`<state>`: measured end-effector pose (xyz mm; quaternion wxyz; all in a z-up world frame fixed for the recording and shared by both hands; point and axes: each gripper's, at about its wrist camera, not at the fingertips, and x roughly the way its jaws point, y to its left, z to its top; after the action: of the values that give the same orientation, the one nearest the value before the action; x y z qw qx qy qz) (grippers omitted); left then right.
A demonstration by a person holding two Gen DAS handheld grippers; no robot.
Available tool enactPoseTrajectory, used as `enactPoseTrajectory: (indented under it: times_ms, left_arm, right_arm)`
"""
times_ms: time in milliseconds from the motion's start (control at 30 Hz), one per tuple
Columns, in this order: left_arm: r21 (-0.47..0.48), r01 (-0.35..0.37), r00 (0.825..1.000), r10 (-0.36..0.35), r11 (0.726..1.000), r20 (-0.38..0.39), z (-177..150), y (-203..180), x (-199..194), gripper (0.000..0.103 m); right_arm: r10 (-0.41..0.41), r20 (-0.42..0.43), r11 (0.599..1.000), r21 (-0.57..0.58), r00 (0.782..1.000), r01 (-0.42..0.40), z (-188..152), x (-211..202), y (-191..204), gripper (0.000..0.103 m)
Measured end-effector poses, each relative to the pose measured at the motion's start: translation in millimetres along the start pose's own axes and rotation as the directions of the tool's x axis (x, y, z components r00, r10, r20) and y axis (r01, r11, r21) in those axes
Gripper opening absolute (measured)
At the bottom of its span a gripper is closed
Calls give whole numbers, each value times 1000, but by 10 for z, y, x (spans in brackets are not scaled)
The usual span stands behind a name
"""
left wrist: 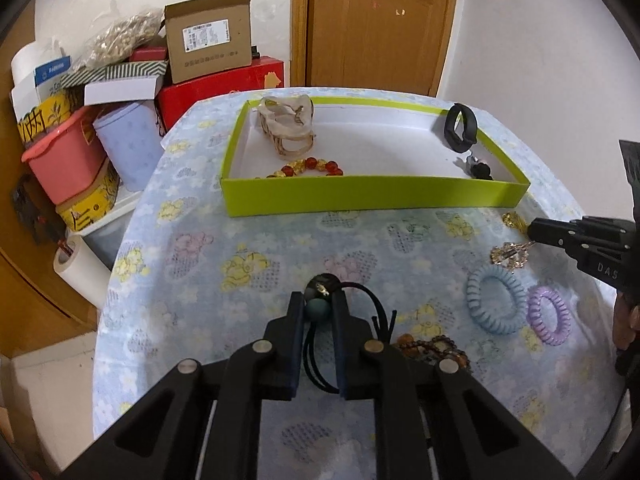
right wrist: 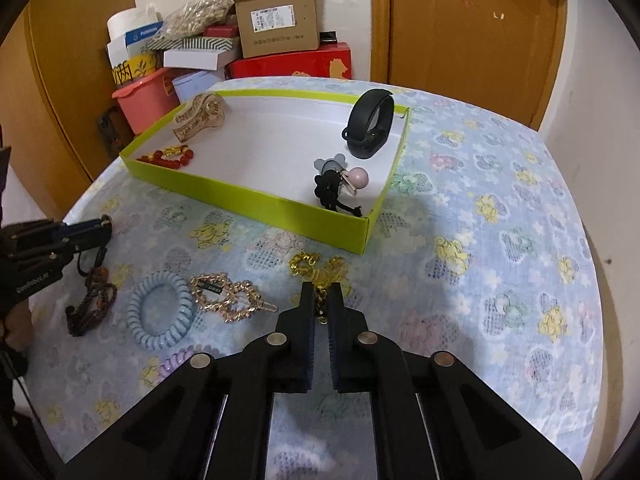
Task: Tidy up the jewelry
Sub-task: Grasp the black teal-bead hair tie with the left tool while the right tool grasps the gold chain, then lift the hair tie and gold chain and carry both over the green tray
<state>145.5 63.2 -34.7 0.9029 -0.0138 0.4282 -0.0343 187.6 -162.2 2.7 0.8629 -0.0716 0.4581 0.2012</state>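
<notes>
- Left hand-held gripper [left wrist: 318, 300]: clamped on black elastic hair tie w/ teal bead [left wrist: 320, 307], on surface; soft, light, grip at bead.
- Right hand-held gripper [right wrist: 321, 294]: pinching gold chain piece [right wrist: 320, 270] near green box [right wrist: 256, 200]; slinky, snag-prone.

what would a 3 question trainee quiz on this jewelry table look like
1. True or false: the black band stands inside the green box.
2. What is the left gripper shut on?
A. blue coil tie
B. beaded hair tie
C. red bracelet
3. Fill in: the right gripper is shut on a ____ coloured ornament.

Key:
1. True.
2. B: the beaded hair tie sits between its pads, while the blue coil tie lies on the cloth and the red bracelet is in the box.
3. Gold.
</notes>
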Motion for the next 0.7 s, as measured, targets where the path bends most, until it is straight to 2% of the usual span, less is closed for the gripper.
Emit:
enactPoseTrajectory:
  times_ms: [400, 700]
  left_arm:
    - [-28, 27, 998, -25, 999, 66, 21, -75, -367, 14]
    - [-39, 48, 994, -44, 998, 105, 105, -110, -665, 14]
  right_arm:
    - [42, 74, 999, 25, 996, -44, -46, -405, -13, 5]
    - [100, 145, 994, 34, 984, -106, 47, -792, 17, 5]
